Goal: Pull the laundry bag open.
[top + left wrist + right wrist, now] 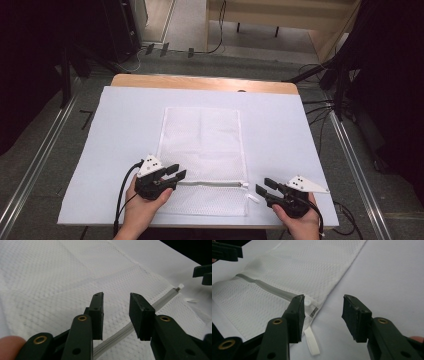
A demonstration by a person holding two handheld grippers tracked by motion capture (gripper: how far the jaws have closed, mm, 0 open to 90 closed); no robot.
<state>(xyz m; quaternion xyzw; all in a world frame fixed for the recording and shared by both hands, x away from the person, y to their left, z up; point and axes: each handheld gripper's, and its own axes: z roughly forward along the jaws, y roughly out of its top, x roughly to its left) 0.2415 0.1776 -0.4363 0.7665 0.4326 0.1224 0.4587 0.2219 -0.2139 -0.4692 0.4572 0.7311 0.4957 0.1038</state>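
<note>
Both grippers, left gripper [177,173] and right gripper [262,187], are released, holding nothing. The mesh laundry bag [202,145] lies flat at the table's [280,125] near edge: light, limp, snag-prone. Grasp the zipper pull tab [312,343].

No text, label, brand, number or sign can be read anywhere; the white mesh bag [202,150] is plain; its small white tab [312,341] is blank; the grey plate on each gripper carries only dark dots, no lettering.
</note>
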